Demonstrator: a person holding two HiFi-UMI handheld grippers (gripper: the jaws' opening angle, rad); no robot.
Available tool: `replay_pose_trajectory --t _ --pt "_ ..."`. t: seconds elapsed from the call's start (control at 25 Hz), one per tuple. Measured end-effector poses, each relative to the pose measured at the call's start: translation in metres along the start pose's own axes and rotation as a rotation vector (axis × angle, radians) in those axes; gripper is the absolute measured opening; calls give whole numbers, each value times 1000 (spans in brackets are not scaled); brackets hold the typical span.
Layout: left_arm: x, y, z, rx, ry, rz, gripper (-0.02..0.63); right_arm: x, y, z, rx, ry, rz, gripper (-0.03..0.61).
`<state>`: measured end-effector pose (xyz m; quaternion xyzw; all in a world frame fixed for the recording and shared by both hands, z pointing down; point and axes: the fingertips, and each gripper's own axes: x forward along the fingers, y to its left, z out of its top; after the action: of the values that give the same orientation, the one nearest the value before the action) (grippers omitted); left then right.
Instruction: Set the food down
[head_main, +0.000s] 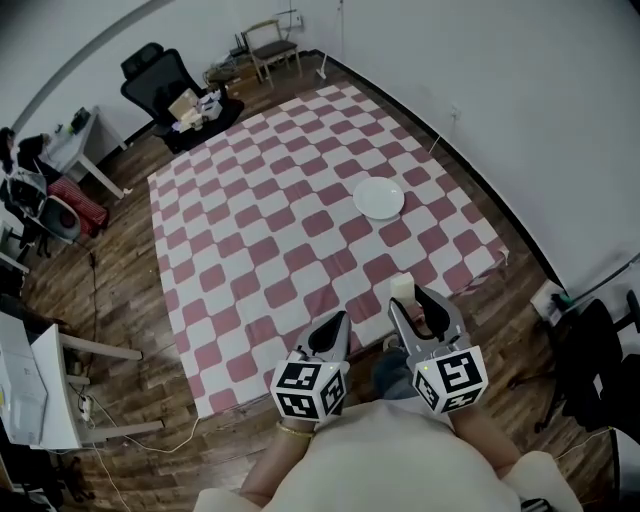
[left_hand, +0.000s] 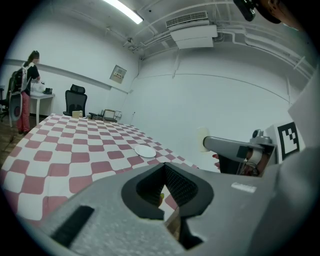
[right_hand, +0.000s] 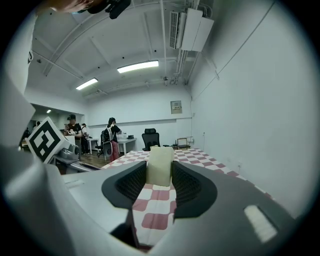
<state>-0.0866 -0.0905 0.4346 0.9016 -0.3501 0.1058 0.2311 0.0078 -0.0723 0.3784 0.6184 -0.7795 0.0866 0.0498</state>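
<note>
Checkered cloth (head_main: 250, 250) on wood floor, plate (head_main: 379, 197) near its right edge. Right gripper (head_main: 412, 300) jaws clamped on pale food block (head_main: 402, 288) over the near edge. Left gripper (head_main: 340, 318) jaws together, empty. Looks like carry phase; next: reach plate, lower, release.

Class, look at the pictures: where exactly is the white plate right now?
In the head view the white plate lies empty on the checkered cloth, towards its right side, beyond the right gripper that holds the food block.

White walls (head_main: 520, 110), wood floor (head_main: 110, 295), black office chair (head_main: 158, 78)
</note>
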Motion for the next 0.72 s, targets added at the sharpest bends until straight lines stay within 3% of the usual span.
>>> replay_pose_trajectory --t 0.72 --pt "93 4 46 -29 -13 54 3 69 -85 29 -17 10 61 169"
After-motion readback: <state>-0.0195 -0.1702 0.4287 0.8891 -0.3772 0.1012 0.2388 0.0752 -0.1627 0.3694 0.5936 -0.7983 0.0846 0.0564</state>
